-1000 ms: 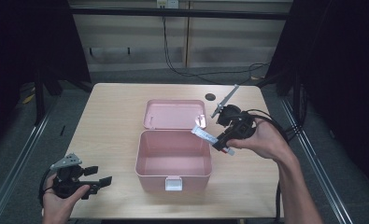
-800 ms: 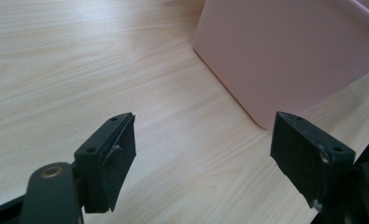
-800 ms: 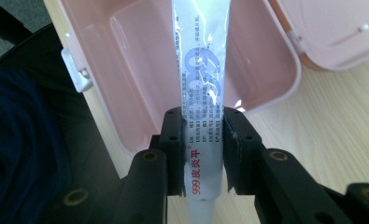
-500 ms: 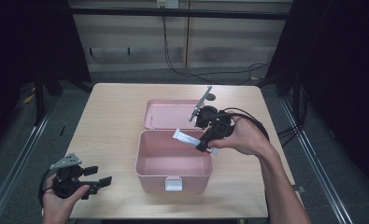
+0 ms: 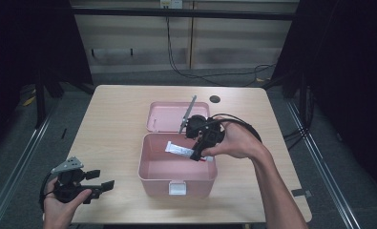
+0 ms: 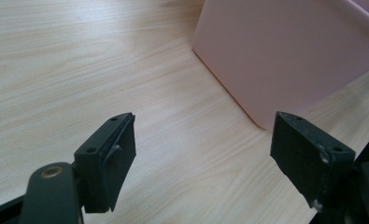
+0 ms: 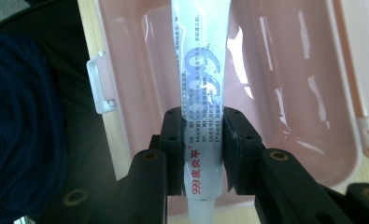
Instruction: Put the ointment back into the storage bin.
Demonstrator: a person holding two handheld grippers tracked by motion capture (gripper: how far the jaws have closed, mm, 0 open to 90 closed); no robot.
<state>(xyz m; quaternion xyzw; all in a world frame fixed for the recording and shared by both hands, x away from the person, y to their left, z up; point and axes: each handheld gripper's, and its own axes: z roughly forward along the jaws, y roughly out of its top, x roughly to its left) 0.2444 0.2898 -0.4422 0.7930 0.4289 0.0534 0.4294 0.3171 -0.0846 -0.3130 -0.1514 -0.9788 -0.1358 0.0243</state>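
One tabletop (image 5: 114,119) carried the pink box (image 5: 150,164), lid thrown back on the far side, and everything turned on what hung above its open well. Right tongs (image 5: 195,155) were clamped on the white tube (image 5: 179,150), reaching in from the right. That tube lay level above the box, long axis running left to right across the well, free end toward the left. Straight down looked like the drop, no turn needed. Left tongs (image 5: 102,186) sat spread wide and empty at the near left corner, well apart from the box.
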